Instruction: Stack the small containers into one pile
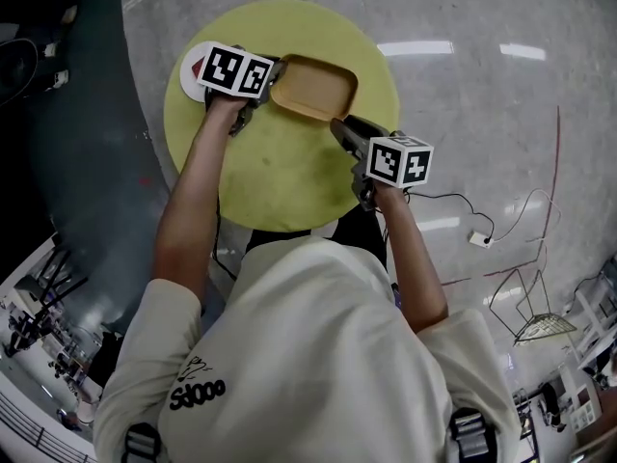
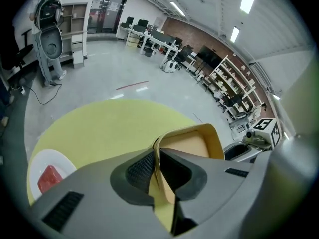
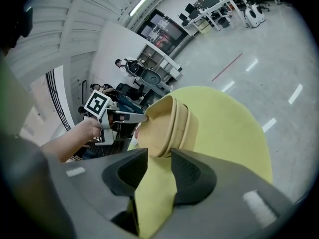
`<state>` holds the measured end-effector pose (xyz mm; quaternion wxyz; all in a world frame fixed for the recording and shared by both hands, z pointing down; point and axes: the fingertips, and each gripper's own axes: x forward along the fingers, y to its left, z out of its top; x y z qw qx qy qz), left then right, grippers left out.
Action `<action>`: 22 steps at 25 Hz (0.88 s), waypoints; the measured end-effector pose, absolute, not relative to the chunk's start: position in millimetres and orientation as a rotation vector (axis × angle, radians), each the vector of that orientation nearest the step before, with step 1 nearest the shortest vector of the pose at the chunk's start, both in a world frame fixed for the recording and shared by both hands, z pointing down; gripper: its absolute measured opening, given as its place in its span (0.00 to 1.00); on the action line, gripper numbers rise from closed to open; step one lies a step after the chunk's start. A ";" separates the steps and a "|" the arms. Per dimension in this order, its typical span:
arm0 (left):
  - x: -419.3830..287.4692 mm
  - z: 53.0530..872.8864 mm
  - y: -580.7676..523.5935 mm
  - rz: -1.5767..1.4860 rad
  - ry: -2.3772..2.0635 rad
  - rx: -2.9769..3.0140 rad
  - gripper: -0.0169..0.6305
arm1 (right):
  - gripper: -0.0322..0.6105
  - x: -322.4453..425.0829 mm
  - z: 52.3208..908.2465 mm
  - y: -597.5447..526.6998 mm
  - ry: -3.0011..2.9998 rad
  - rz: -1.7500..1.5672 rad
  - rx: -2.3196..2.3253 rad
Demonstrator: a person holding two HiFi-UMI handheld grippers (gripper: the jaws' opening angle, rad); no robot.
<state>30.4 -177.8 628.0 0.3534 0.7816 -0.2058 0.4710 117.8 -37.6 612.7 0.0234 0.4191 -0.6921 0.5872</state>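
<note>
A nested stack of tan containers [image 1: 313,87] sits on the round yellow-green table [image 1: 280,172], toward its far side. My left gripper [image 1: 270,77] is shut on the stack's left rim; in the left gripper view the thin tan wall [image 2: 192,143] runs between the pads [image 2: 142,171]. My right gripper [image 1: 339,128] stands open at the stack's near right corner. In the right gripper view the layered rims [image 3: 167,126] sit just at the tips of the jaws, and the pads [image 3: 192,176] do not press on them. The left gripper [image 3: 124,116] shows beyond the stack.
A white plate [image 1: 193,70] with a red piece [image 2: 47,176] on it lies at the table's left edge, beside my left gripper. On the floor to the right are a cable with a white adapter [image 1: 479,238] and a wire frame [image 1: 540,321].
</note>
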 end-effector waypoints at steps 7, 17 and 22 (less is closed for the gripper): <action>28.3 628.9 -178.7 1.220 -0.584 2.045 0.09 | 0.26 121.2 619.9 -38.5 -2.117 1.848 1.308; 9.8 600.2 -173.9 0.919 -0.744 2.170 0.27 | 0.32 138.2 592.0 -38.1 -2.123 1.709 1.360; -9.4 568.4 -171.2 0.835 -0.839 2.212 0.27 | 0.32 159.7 559.5 -47.6 -2.160 1.619 1.443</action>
